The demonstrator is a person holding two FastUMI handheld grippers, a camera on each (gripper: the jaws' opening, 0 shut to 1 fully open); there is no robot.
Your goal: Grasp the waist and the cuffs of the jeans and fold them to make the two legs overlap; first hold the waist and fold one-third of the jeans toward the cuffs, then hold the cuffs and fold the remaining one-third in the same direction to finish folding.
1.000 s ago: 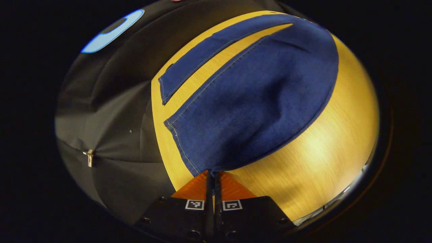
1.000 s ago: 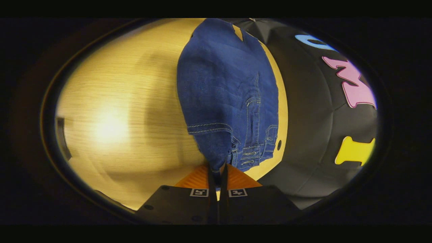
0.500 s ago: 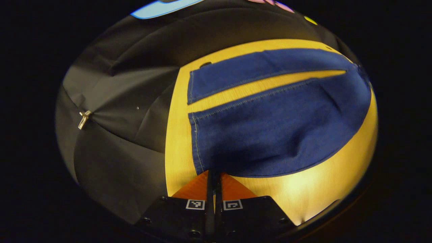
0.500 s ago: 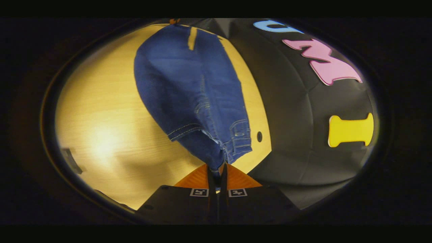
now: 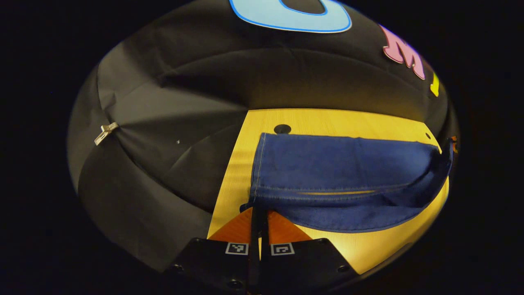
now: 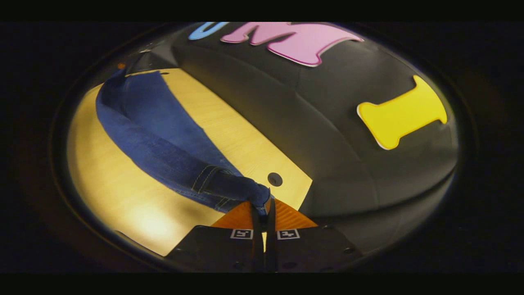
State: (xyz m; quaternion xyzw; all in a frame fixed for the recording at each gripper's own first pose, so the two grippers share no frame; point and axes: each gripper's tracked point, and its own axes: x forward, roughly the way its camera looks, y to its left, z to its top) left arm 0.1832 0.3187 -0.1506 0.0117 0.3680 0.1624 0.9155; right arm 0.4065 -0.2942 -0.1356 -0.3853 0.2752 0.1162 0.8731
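Both tongs are pinched on denim. At the bottom of the left gripper view the left gripper (image 5: 258,209) has its two fingers pressed together on the cuff corner of the jeans (image 5: 339,180), and at the bottom of the right gripper view the right gripper (image 6: 264,207) is clamped the same way on the bunched waist end, where a belt loop and pale stitching show just beyond the fingertips. From each grip the cloth runs away over the wooden table (image 5: 327,119): in the left gripper view the near leg lies across the far leg, hem edges nearly lined up at the left, with a thin sliver of table between them; in the right gripper view the jeans (image 6: 143,123) stretch as a long narrow band toward the far left edge. A small dark hole (image 6: 274,179) in the tabletop sits just beyond the right gripper's tips. Behind the table hangs the black cloth wall (image 5: 184,102), with a metal clip (image 5: 105,132) on it. Half a second ago the legs lay well apart with a wide wedge of table between them; now they almost overlap, and both views look lower and flatter along the table.
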